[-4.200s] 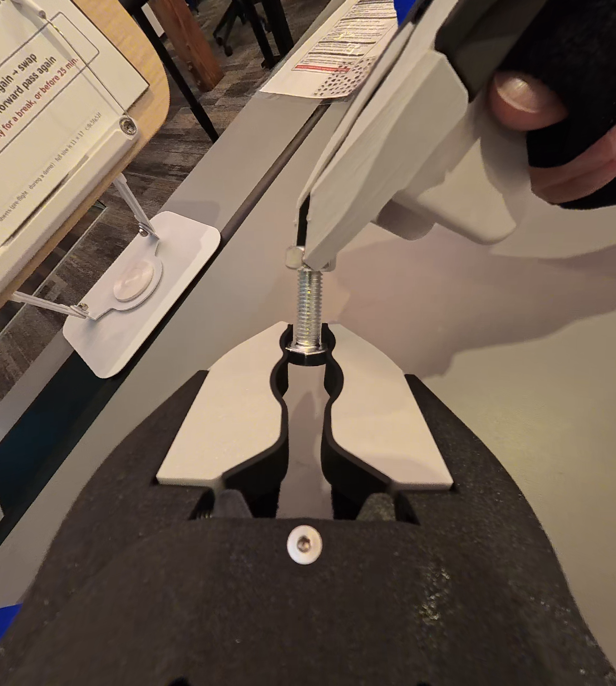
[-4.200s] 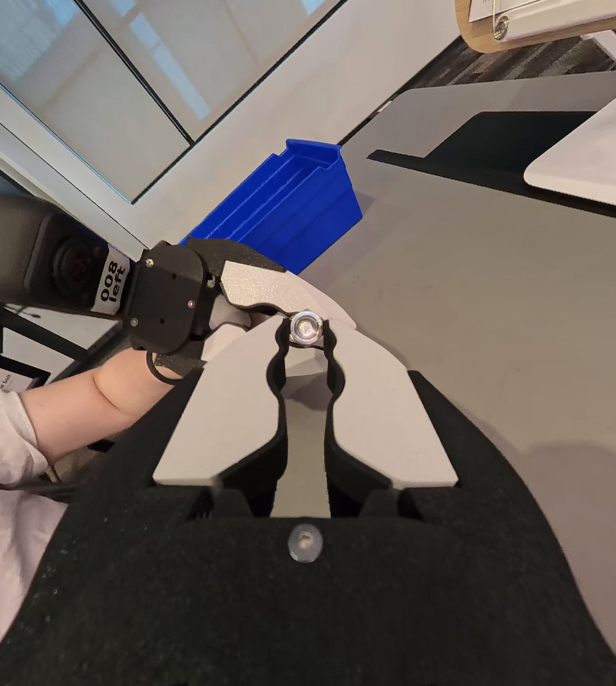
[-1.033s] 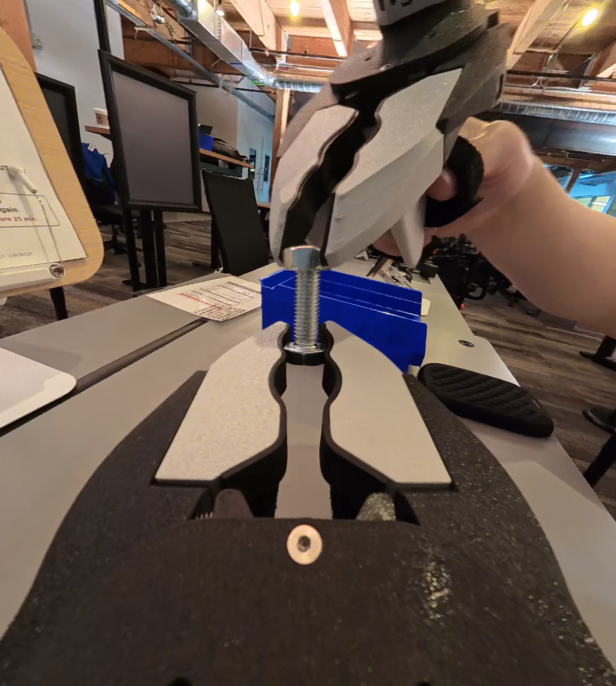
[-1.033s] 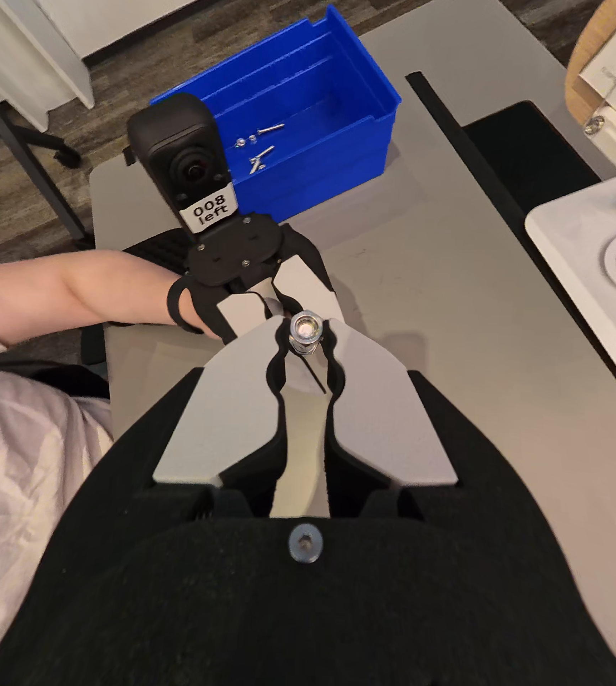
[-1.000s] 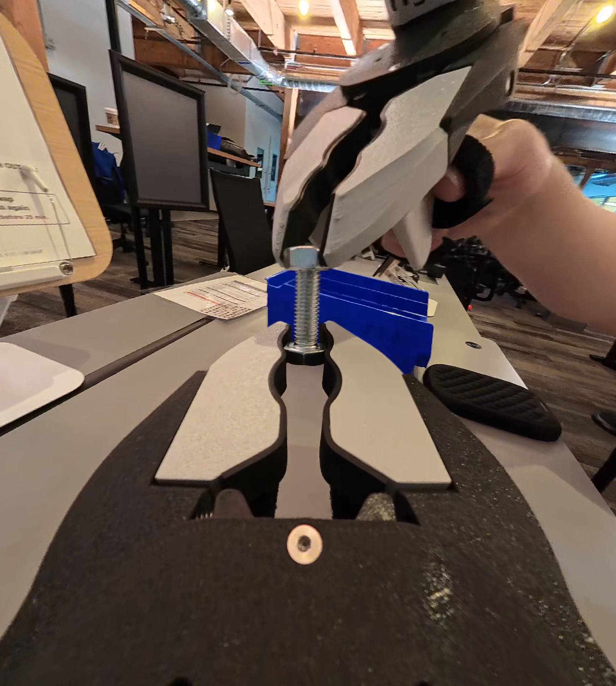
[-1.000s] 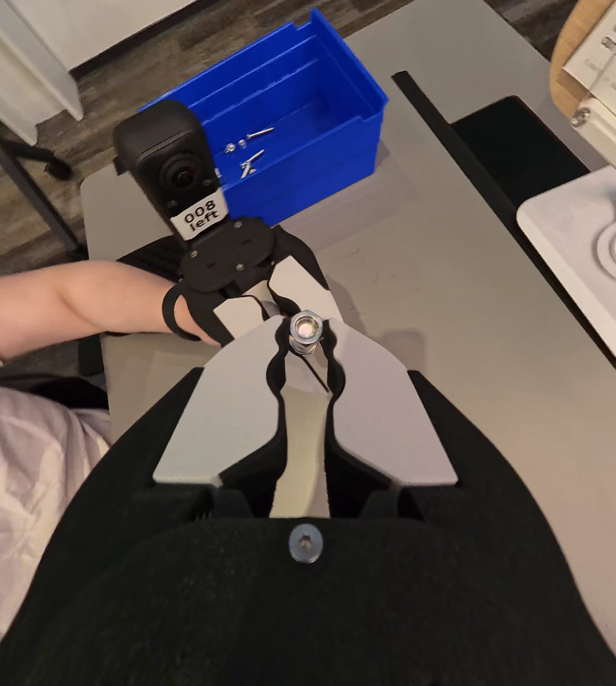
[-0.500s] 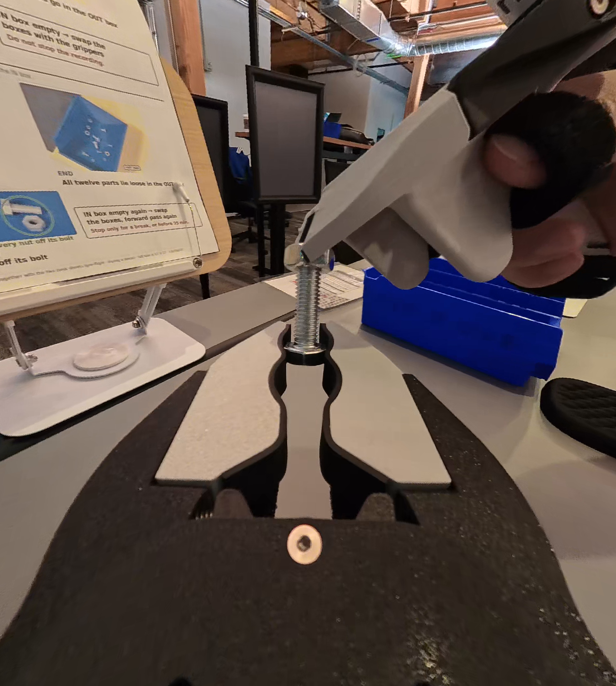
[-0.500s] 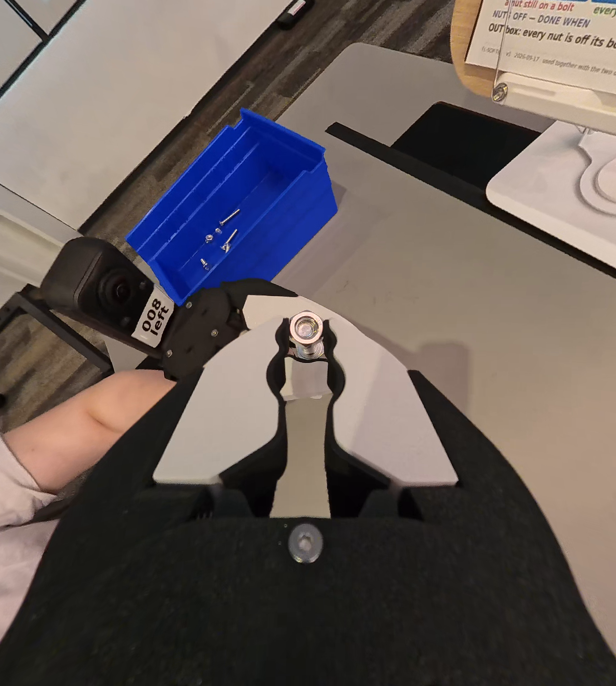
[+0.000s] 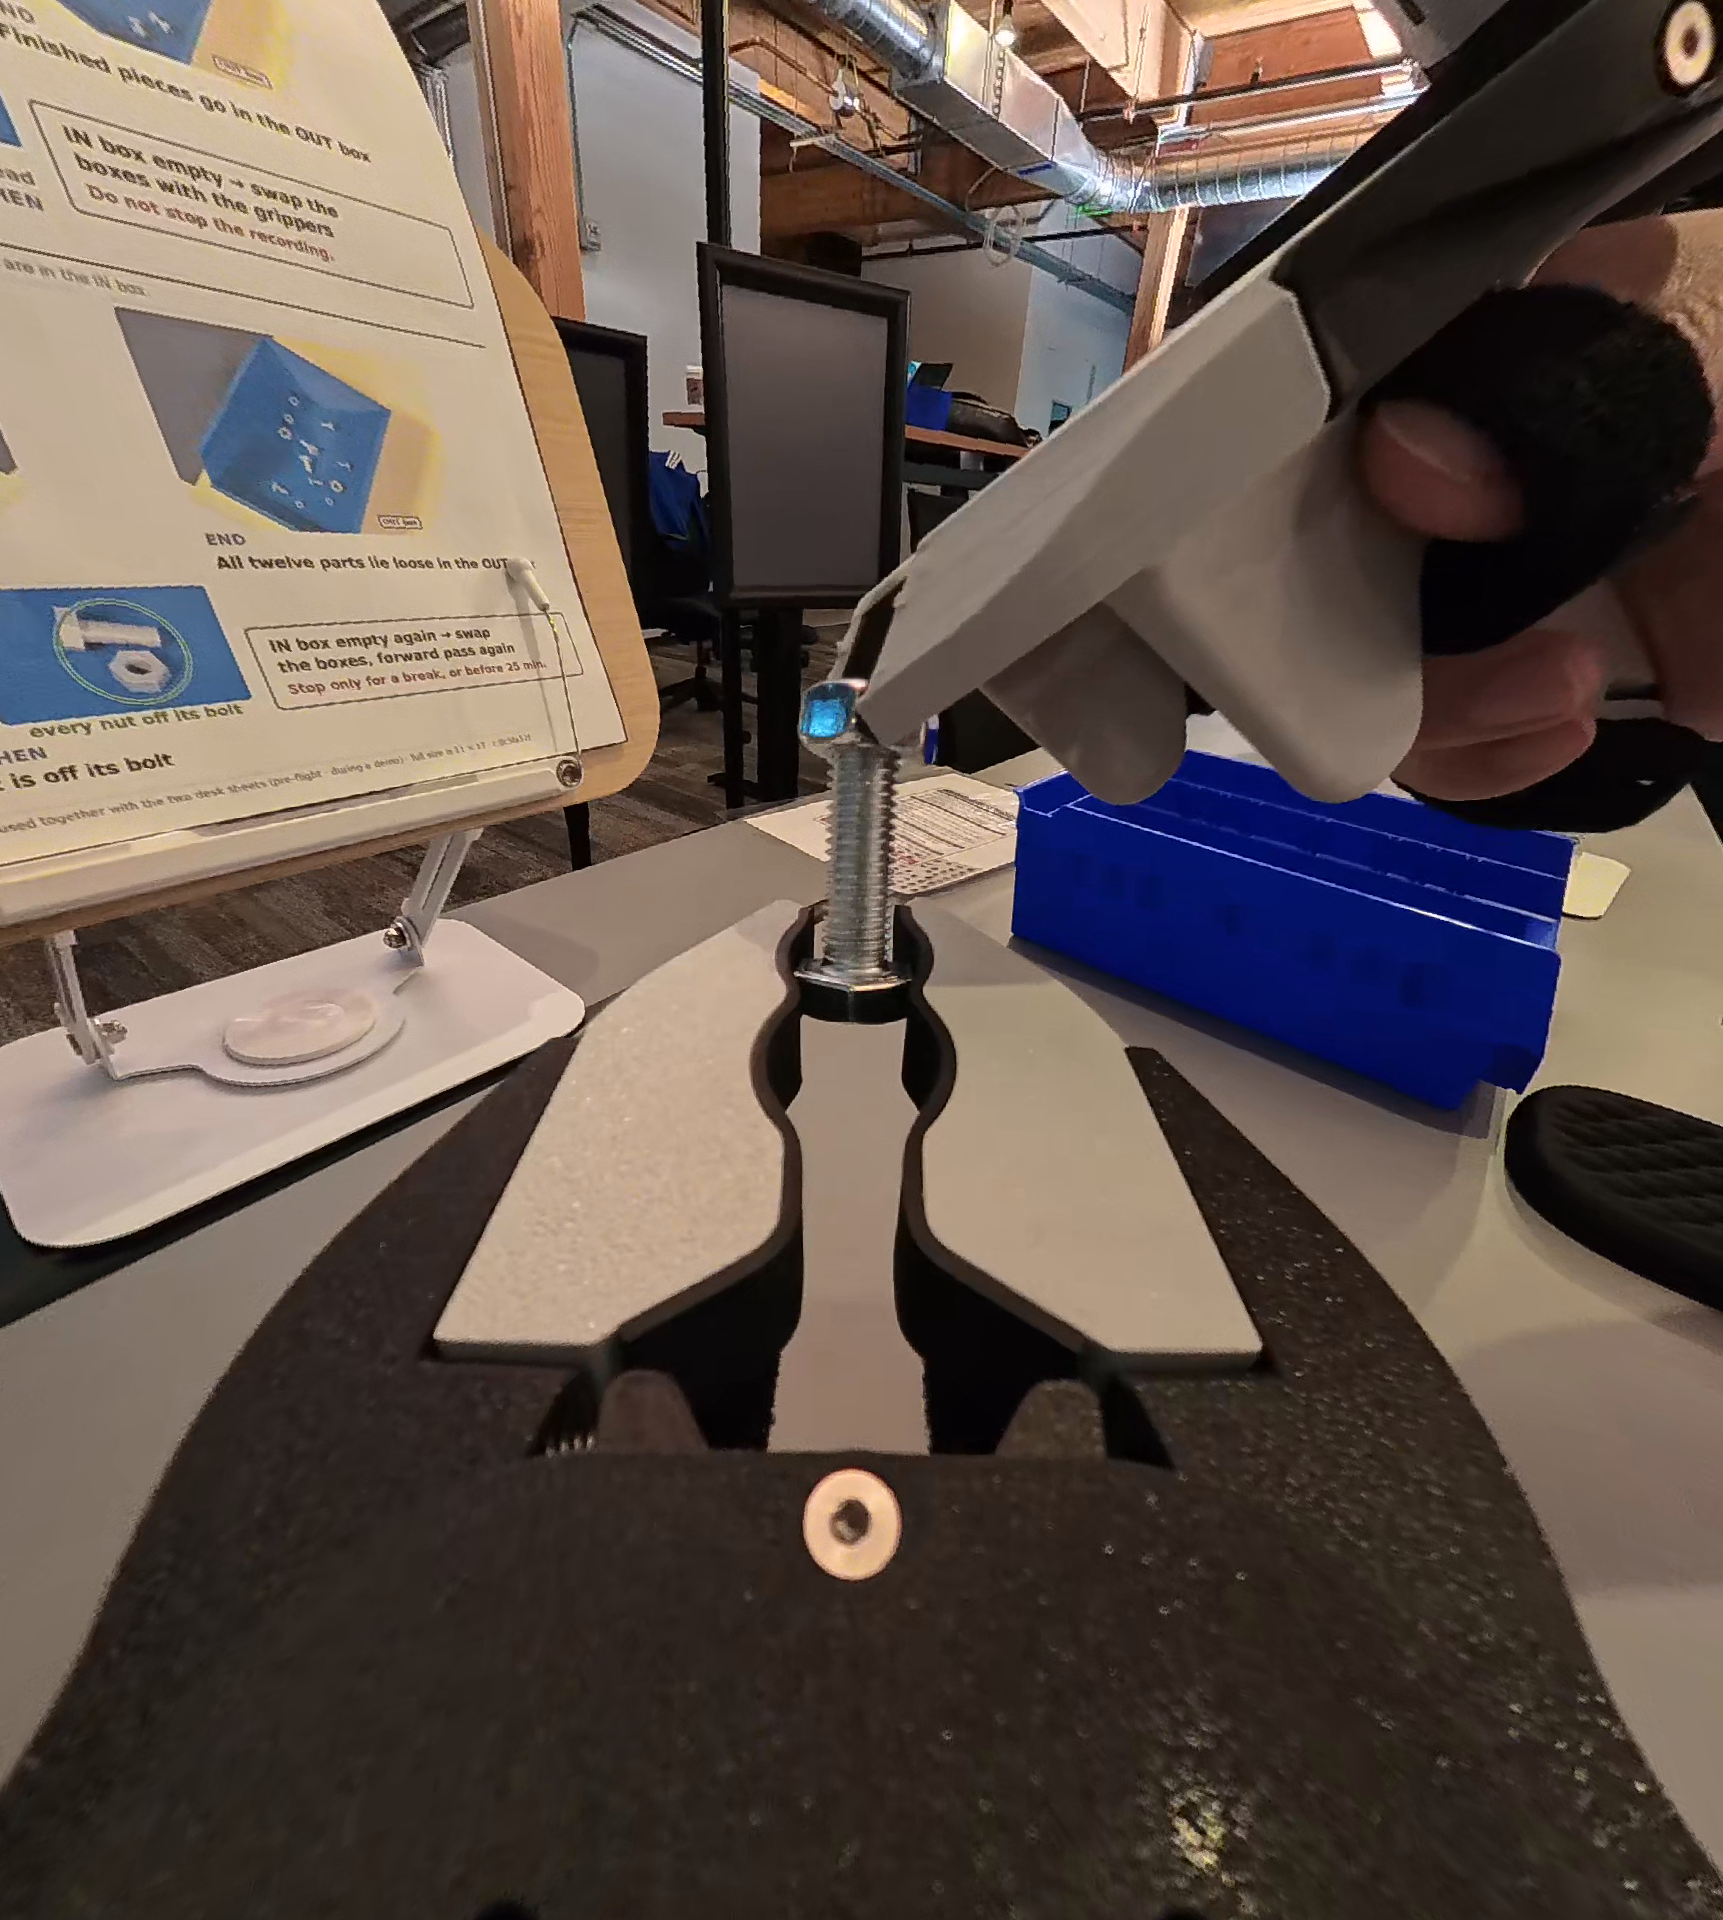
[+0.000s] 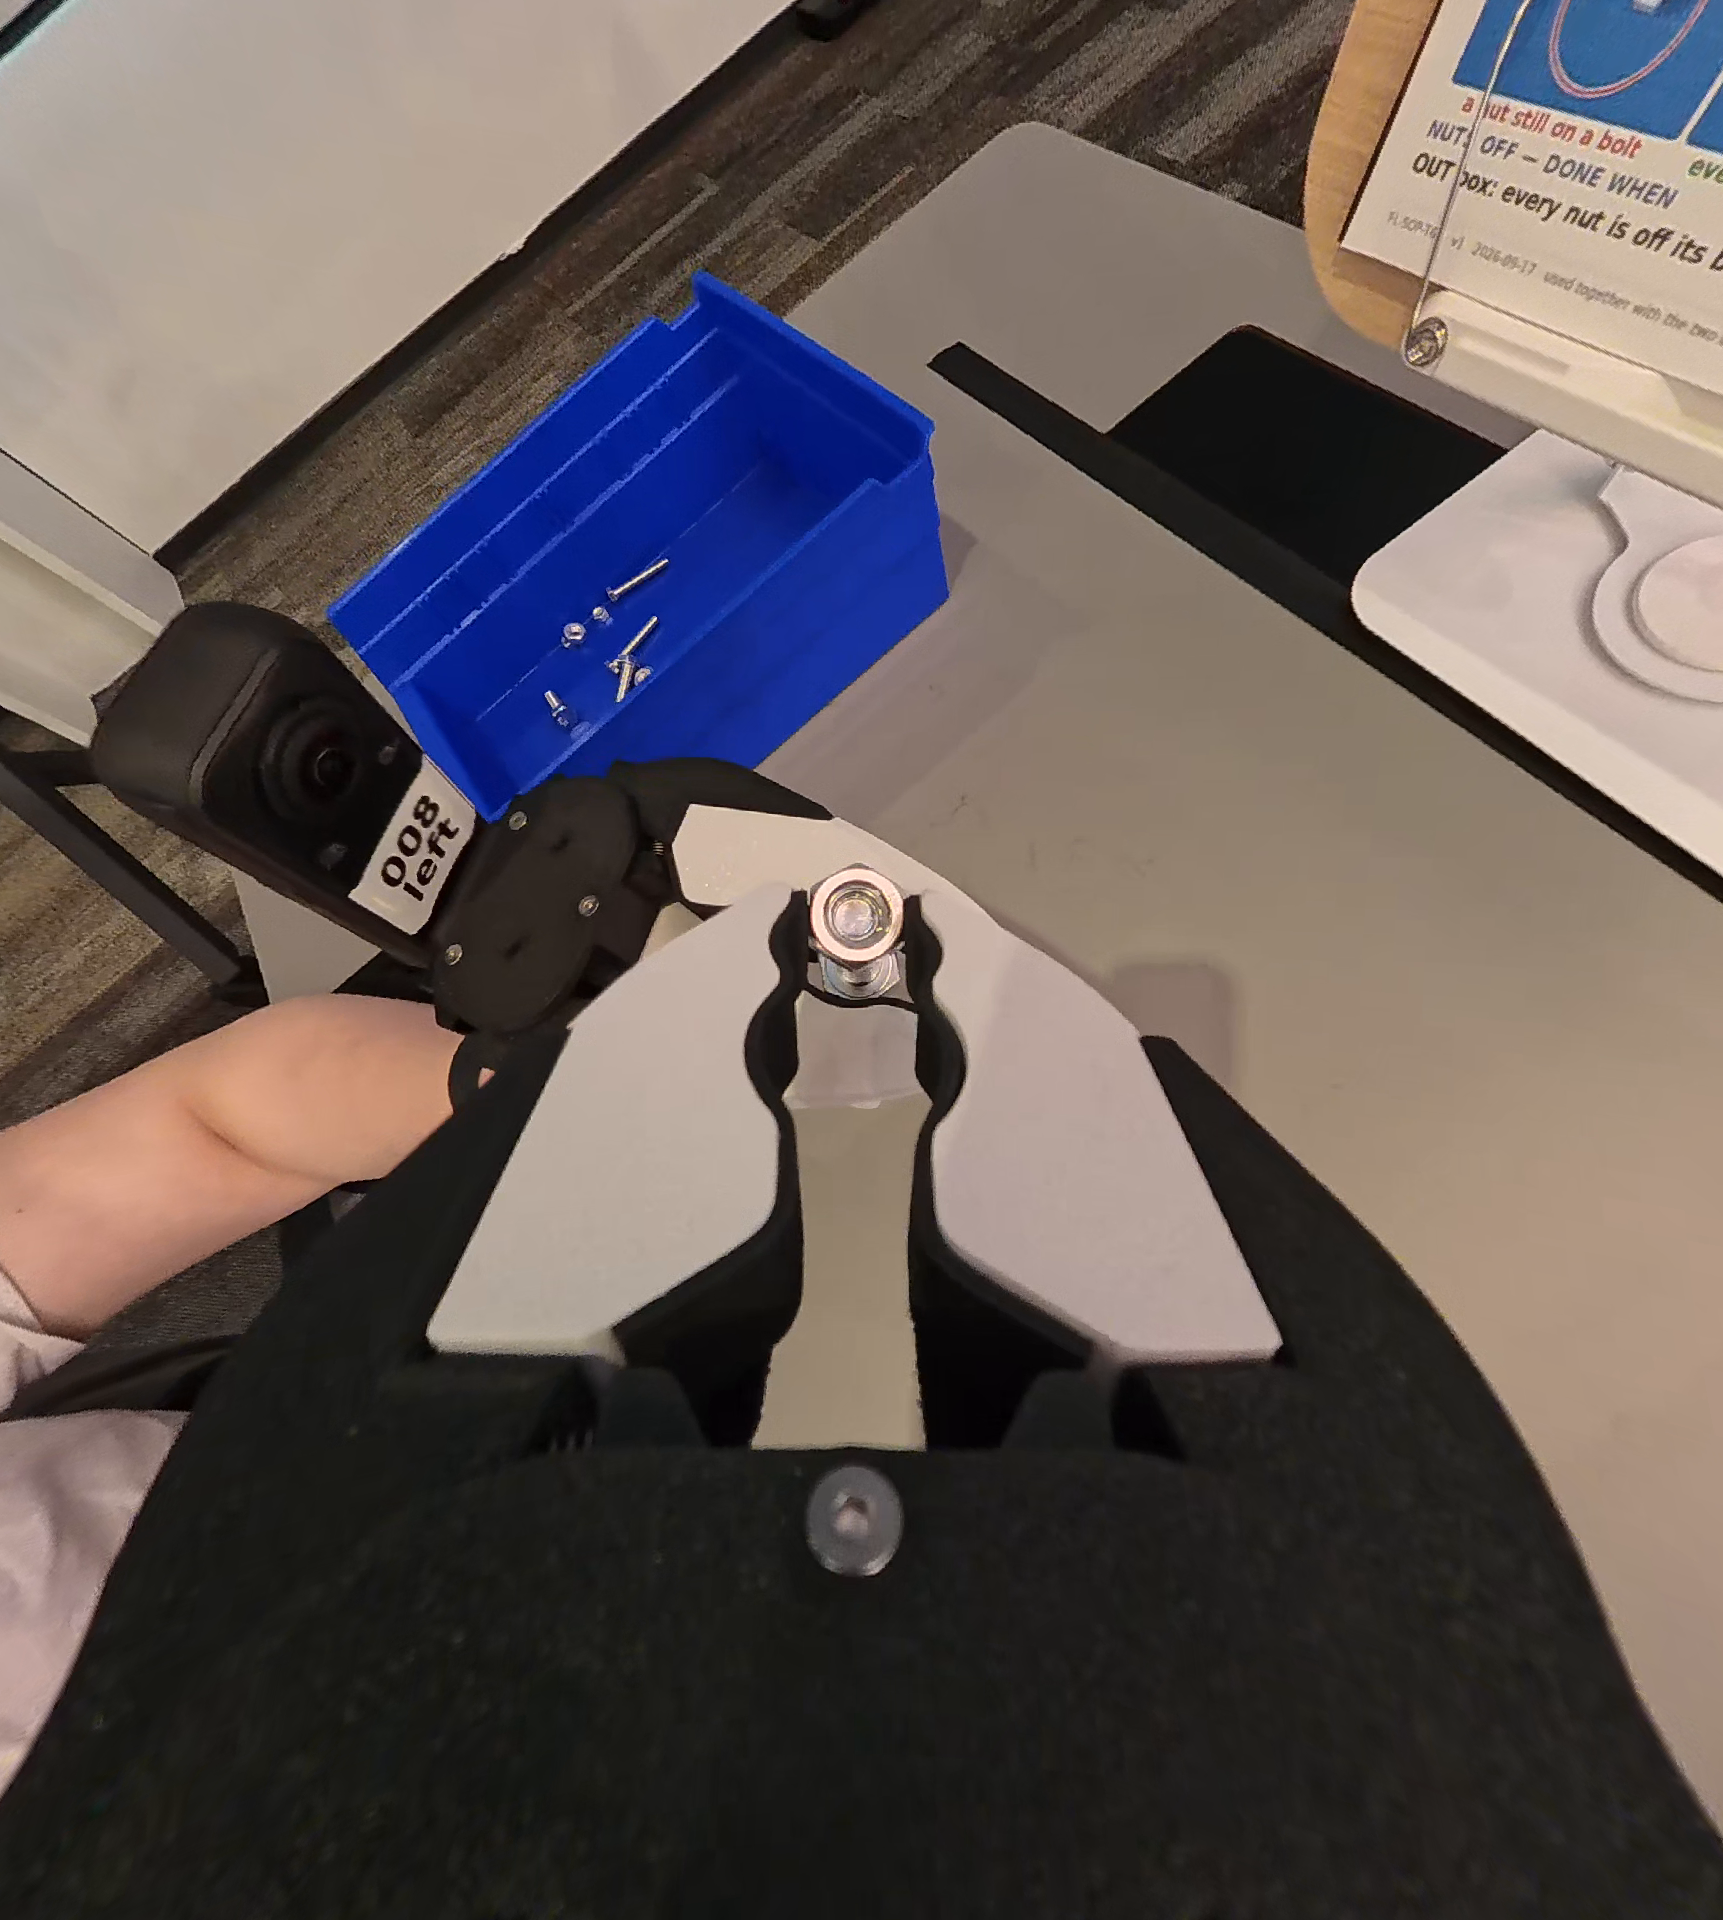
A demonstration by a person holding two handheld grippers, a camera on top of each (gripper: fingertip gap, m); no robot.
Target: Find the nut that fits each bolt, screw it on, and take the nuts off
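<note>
While the grey table point(image 9: 1615, 1455) fills the lower part of both views, its largest load is a wooden board with a printed instruction sheet point(image 9: 213, 416), propped on a white stand point(image 9: 244, 1081) at the far left in the left wrist view. To the right of it, farther off, stands a blue bin point(image 9: 1283, 935), and a black ribbed pad point(image 9: 1667, 1205) lies at the right edge, nearer than the bin. In the right wrist view a blue bin point(image 10: 815, 582) sits at the far left part of the table, with several small screws and nuts point(image 10: 618, 644) loose on its floor.

Left gripper point(image 9: 852, 987) has its jaws drawn narrow around a hex nut point(image 9: 852, 977) at their tips. A threaded bolt point(image 9: 857, 842) rises upright out of that nut, well above the table. Right gripper point(image 9: 862, 707) comes in from the upper right, held by a hand point(image 9: 1615, 582), and its tips pinch the bolt's head.

Seen from the right wrist view, the right gripper point(image 10: 854, 925) is closed narrowly on the bolt head point(image 10: 854, 917), looking down its axis, with the nut point(image 10: 852, 979) just below and the left gripper point(image 10: 732, 862) beneath it.
</note>
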